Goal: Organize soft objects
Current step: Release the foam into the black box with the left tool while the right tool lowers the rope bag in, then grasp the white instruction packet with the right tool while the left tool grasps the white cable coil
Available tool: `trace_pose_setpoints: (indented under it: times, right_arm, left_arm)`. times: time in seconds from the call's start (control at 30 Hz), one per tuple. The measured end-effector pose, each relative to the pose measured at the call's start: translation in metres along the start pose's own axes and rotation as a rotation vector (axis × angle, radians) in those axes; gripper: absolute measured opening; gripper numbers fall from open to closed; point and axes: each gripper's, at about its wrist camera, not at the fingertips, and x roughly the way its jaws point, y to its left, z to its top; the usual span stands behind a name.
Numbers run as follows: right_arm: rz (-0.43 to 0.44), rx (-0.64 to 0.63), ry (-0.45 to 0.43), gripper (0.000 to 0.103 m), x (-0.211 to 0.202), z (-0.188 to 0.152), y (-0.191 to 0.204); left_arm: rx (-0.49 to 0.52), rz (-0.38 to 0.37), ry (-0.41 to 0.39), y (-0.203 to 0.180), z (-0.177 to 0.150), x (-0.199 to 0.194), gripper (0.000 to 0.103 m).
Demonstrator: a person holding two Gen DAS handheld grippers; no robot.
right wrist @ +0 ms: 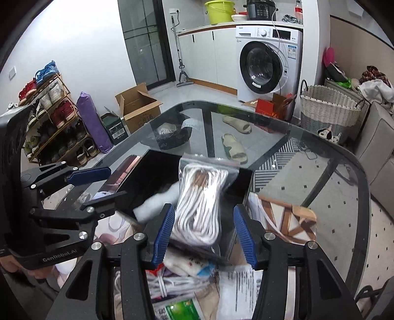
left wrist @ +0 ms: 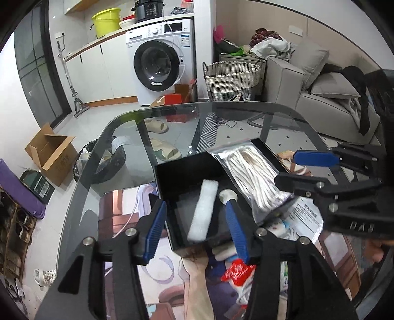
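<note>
Two spread hand-held grippers, left (left wrist: 197,209), right (right wrist: 204,231), one black box (left wrist: 182,172), one foam strip (left wrist: 203,211), one bagged cord bundle (right wrist: 202,199)

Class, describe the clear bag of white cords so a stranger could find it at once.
On the glass table sits a black tray. The clear zip bag of white cords leans over its right edge, beside a white foam strip; only it is a sealed bag.

The left gripper (left wrist: 197,221) and right gripper (right wrist: 204,233) have black frames with ribbed blue pads (left wrist: 155,231), and the tray (left wrist: 187,169) on the grey-tinted glass table (left wrist: 103,152) is glossy black. The foam strip (left wrist: 203,211) is white; the clear zip bag (right wrist: 204,197) holds white cord with a brown patch. The bucket (left wrist: 106,21) is lime yellow, the washing machine (left wrist: 160,59) white with a black door ring, and the woven basket (right wrist: 327,108) white over grey.
</note>
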Motion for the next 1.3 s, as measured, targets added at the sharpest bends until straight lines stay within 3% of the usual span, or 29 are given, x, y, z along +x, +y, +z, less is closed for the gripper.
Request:
trace_pose_setpoints:
  times: [0.27,0.43,0.6,0.8,1.0,1.1,1.17,1.3]
  right_arm:
    - [-0.003,0.006,0.032,0.051,-0.023,-0.021,-0.009]
    - [-0.007,0.006,0.088,0.051,-0.017,-0.037,-0.017]
    - [-0.024,0.025,0.147,0.051,-0.003,-0.054,-0.031]
    - [-0.052,0.019,0.212,0.051,0.012,-0.073,-0.044]
    - [-0.071,0.022,0.268,0.051,0.028,-0.087,-0.053]
    - [-0.079,0.031,0.285,0.055,0.034,-0.090,-0.058]
    - [-0.084,0.035,0.283,0.063,0.035,-0.090,-0.058]
    - [-0.092,0.014,0.291,0.076,0.039,-0.094,-0.051]
  left_arm:
    - [0.063,-0.041,0.024,-0.013,-0.015,-0.009,0.056]
    - [0.097,-0.095,0.057,-0.021,-0.022,-0.009,0.060]
    - [0.198,-0.160,0.093,-0.046,-0.033,-0.006,0.066]
    - [0.297,-0.159,0.133,-0.075,-0.044,0.007,0.066]
    - [0.331,-0.155,0.182,-0.091,-0.045,0.025,0.066]
    - [0.339,-0.153,0.195,-0.095,-0.048,0.029,0.061]
    - [0.334,-0.156,0.213,-0.094,-0.049,0.033,0.046]
    - [0.323,-0.187,0.227,-0.092,-0.051,0.036,0.039]
